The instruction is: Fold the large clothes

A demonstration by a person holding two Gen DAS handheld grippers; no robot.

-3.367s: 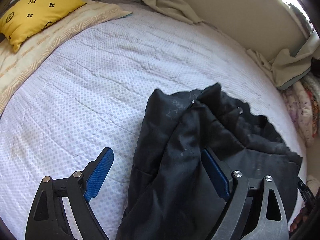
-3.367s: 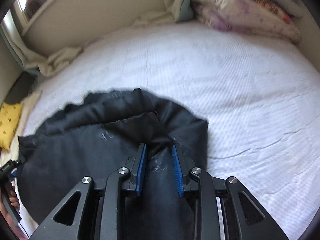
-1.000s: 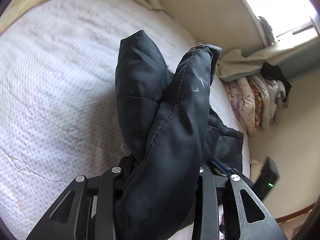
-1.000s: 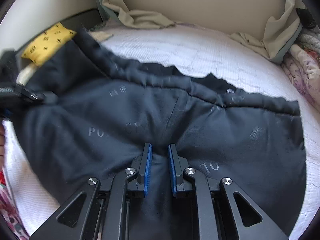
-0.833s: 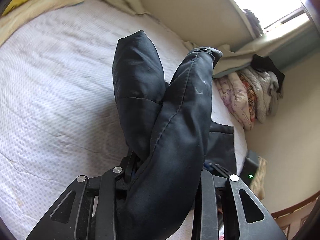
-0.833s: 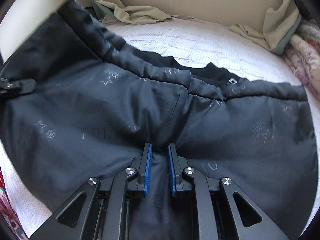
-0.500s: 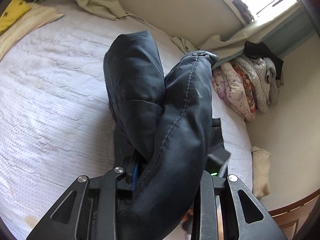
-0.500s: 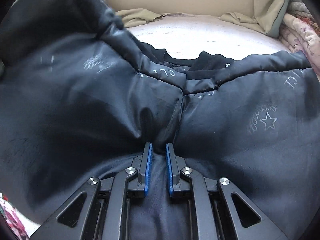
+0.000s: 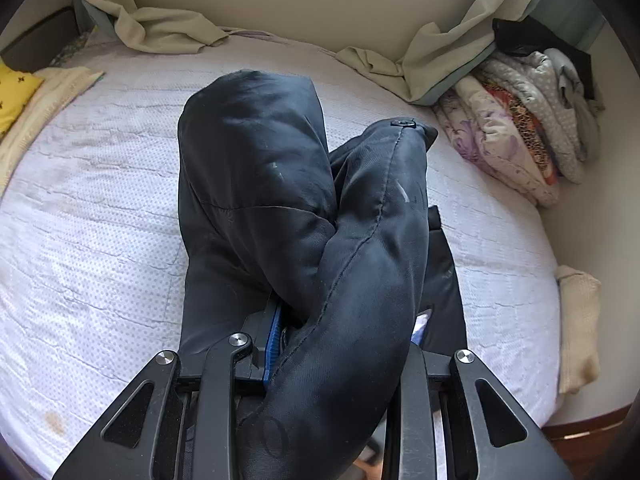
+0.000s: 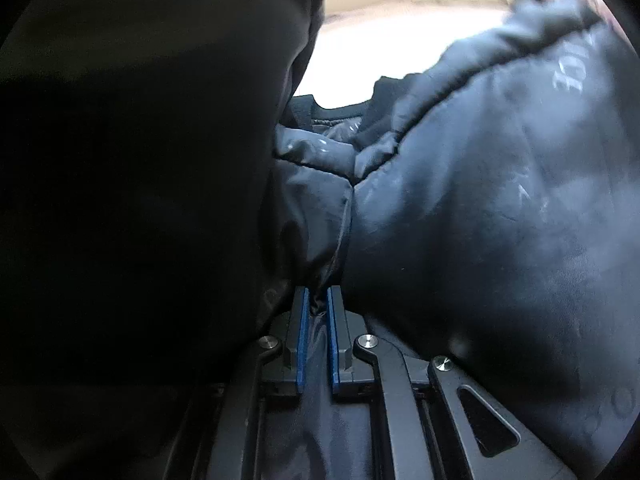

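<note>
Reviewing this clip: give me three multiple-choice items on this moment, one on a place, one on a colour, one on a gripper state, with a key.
1. Where is the stack of folded bedding?
A. at the far right edge of the bed, by the wall
B. under the yellow cushion
C. between the left gripper's fingers

2. What colour is the padded jacket being handled?
A. red
B. black
C. white

3. What is the right gripper doing?
A. hanging wide open over bare bedding
B. holding a cushion
C. pinching a fold of the jacket

Key: 1 A, the left wrist view shows the stack against the wall at the right. 2 B, both views show dark black fabric. 3 C, the blue pads clamp bunched jacket fabric, having just closed tighter.
</note>
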